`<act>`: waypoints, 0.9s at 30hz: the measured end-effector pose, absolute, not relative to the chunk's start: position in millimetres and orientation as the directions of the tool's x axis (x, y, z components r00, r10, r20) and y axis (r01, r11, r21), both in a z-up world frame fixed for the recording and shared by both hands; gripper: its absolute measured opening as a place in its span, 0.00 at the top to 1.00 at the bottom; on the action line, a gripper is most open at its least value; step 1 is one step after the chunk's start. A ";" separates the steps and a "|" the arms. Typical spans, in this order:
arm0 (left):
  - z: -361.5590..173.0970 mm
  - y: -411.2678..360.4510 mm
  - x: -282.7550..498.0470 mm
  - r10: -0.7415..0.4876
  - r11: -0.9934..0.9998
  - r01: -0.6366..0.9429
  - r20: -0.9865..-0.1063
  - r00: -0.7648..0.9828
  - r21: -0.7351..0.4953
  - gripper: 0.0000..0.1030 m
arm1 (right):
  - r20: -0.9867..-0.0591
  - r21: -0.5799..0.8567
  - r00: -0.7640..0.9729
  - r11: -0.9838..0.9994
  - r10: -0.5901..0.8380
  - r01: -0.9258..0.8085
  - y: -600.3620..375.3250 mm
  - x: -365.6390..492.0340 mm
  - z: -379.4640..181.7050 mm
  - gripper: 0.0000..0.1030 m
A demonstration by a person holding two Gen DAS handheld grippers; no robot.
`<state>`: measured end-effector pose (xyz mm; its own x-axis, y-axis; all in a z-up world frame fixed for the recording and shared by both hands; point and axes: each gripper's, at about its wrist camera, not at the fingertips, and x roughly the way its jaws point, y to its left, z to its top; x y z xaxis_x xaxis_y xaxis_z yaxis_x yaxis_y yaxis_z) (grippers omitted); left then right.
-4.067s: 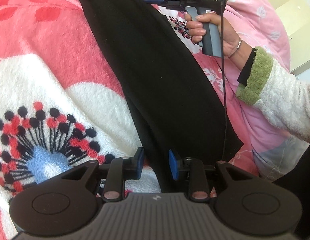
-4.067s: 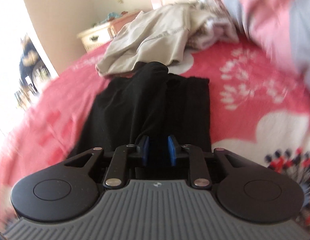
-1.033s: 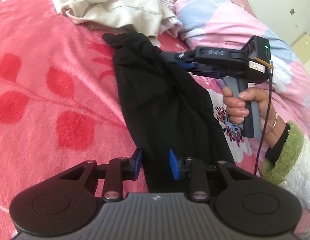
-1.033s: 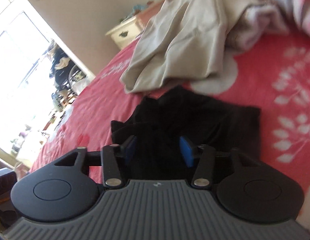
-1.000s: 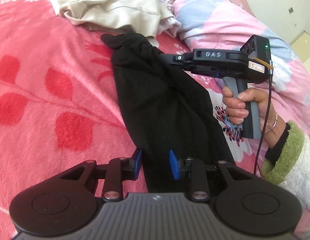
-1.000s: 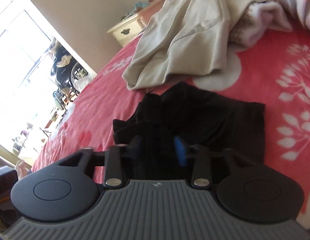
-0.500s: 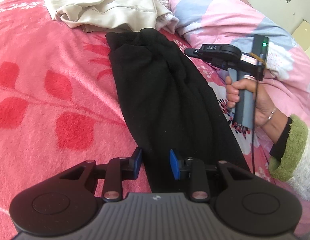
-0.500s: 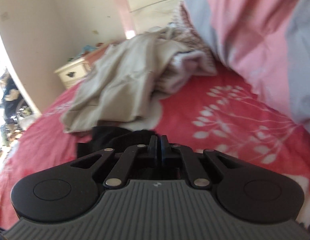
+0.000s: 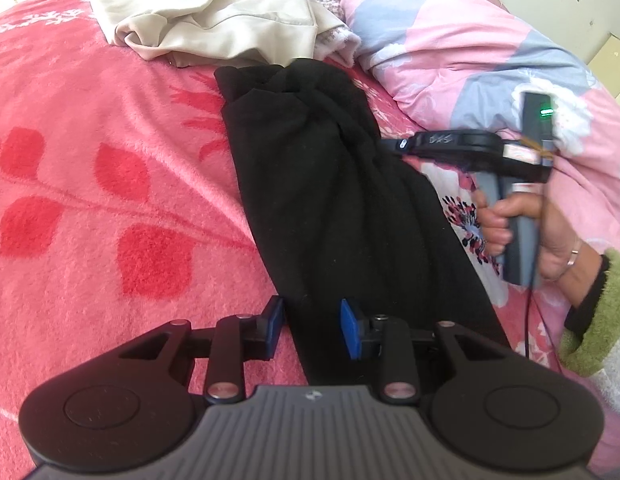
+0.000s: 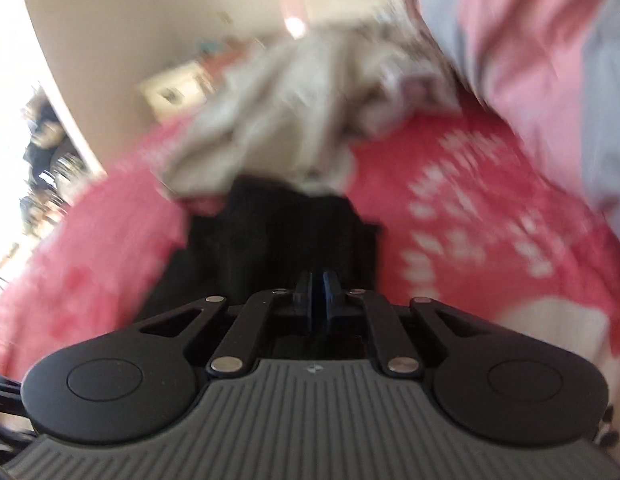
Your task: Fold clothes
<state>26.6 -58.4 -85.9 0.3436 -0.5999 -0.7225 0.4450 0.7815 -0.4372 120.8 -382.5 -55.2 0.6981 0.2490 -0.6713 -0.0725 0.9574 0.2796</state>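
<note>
Long black knit garment [image 9: 334, 200]: laid lengthwise on the fleecy red-and-pink floral bed blanket [image 9: 89, 200], far end bunched against a crumpled beige garment [image 9: 205, 12]. Left gripper [image 9: 312, 326]: jaws partly open, straddling the near hem, pads not visibly pressing. Right gripper [image 10: 317, 294]: jaws nearly together, at the garment's right edge; whether they pinch cloth cannot be told. Pink-and-blue patchwork quilt [image 9: 470, 48]: beyond, right.

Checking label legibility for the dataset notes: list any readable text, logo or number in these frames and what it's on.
Handwritten marking on top of the right gripper, left wrist view: appears upside down, roughly three characters, too unclear to read with confidence.
Small emblem on each gripper's grey body: a logo, no legible letters.
Pink blanket, white marks at its far left edge: too distorted to read.
Right wrist view: blurred, no readable text.
</note>
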 end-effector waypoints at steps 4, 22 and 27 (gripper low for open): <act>-84.7 -56.0 25.6 -0.597 0.785 0.439 -0.722 0.349 -0.436 0.69 | -0.625 0.418 0.747 0.905 0.225 0.077 -416.9 114.5 -51.5 0.90; -86.4 -58.4 32.4 -0.587 0.803 0.382 -0.713 0.383 -0.457 0.64 | -0.634 0.242 0.731 0.963 0.252 -0.122 -337.4 100.2 11.8 0.75; -88.3 -60.5 34.2 -0.580 0.810 0.372 -0.716 0.388 -0.454 0.65 | -0.692 0.306 0.635 0.936 0.343 -0.173 -290.8 170.8 2.1 0.72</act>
<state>34.2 -60.5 -88.3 0.3882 -0.5800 -0.7162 0.3719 0.8096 -0.4541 170.8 -290.8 2.1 0.6350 0.3433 -0.6920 -0.1727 0.9363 0.3059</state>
